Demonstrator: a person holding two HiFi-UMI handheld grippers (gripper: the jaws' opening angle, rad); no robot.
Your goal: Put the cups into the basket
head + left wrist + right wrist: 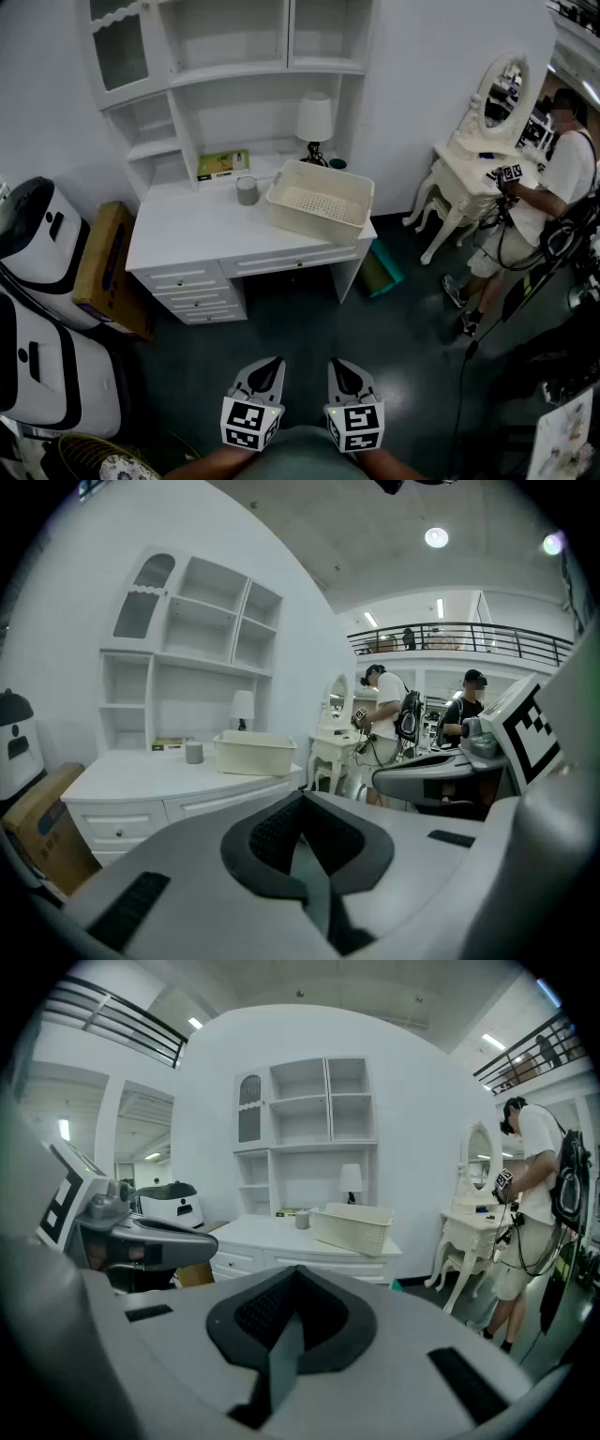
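Observation:
A grey cup point(247, 190) stands on the white desk point(187, 234), just left of the cream basket point(322, 202). A small teal object point(337, 164) sits behind the basket by the lamp; what it is I cannot tell. Both grippers hang low in front of the person, well short of the desk. My left gripper point(273, 361) is shut and empty, and so is my right gripper point(336, 364). The left gripper view has its jaws together point(300, 841), with the cup point(194, 752) and basket point(254, 754) far ahead. Beyond the right gripper's shut jaws point(292, 1321) are the cup point(302, 1221) and basket point(352, 1226).
The desk carries a hutch with a lamp point(314, 122) and a green book point(223, 164). White machines point(37, 234) and a cardboard box point(108, 267) stand left of it. A green bin point(380, 267) lies at its right foot. A person point(553, 187) stands by a vanity table point(478, 159).

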